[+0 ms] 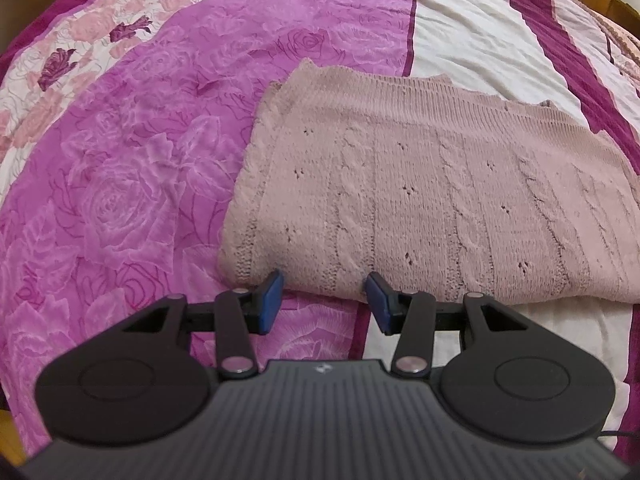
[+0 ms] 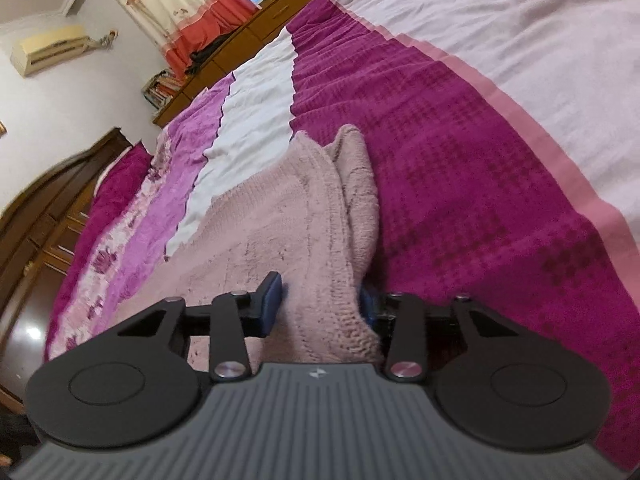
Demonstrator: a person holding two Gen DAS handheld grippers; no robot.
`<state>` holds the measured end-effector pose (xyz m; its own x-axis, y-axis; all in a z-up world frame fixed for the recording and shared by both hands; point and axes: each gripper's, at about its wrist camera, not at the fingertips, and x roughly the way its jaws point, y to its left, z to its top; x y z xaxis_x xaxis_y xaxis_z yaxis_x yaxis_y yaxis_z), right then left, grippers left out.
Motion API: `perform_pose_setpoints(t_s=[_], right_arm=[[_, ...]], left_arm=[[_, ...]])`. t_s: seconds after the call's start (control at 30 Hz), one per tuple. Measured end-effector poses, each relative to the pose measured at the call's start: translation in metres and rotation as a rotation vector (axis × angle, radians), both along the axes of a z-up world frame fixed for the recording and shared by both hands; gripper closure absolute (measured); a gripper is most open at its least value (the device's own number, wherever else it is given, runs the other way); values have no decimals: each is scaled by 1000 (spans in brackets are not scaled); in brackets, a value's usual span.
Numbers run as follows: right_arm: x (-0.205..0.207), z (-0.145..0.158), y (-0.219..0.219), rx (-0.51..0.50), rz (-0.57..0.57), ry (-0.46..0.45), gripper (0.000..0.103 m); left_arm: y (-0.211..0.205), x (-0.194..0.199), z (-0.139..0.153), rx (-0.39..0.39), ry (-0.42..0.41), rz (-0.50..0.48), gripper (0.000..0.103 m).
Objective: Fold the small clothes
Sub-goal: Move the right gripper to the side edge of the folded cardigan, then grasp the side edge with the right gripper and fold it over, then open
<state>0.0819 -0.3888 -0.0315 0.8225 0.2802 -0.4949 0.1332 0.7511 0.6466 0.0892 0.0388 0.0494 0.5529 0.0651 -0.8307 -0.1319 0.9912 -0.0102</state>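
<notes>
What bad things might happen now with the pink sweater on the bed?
1. The right gripper has a thick edge of the sweater between its open fingers. If it pinches only the top layers, the fold might fall open when lifted.
2. The left gripper is open at the sweater's near edge, holding nothing. Lifting one side alone could drag it crooked.
3. Closing low might also grab the bedspread.

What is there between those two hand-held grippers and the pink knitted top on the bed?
Nothing visible. The left hand-held gripper sits open right at the near edge of the pink knitted top, with only bedspread beneath. The right hand-held gripper already has a bunched fold of the top between its fingers.
</notes>
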Motion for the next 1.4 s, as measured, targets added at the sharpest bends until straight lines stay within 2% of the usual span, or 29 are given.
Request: perform_pose_setpoints(t_s=[0.47, 0.53, 0.6, 0.73, 1.07, 1.4], right_arm=[[9, -4, -10, 66, 22, 35, 58], [10, -2, -9, 57, 12, 36, 66], [9, -3, -7, 42, 4, 31, 70], [6, -3, -9, 77, -13, 12, 76], [7, 29, 3, 59, 5, -77, 78], [16, 68, 29, -21, 76, -152, 78]], left_arm=[[-3, -1, -3, 7, 11, -6, 55], [-4, -1, -4, 8, 12, -7, 55], [-4, -1, -4, 12, 12, -8, 55], [-4, -1, -4, 11, 16, -9, 55], [-2, 0, -4, 9, 18, -12, 55], [9, 1, 5, 4, 1, -7, 55]])
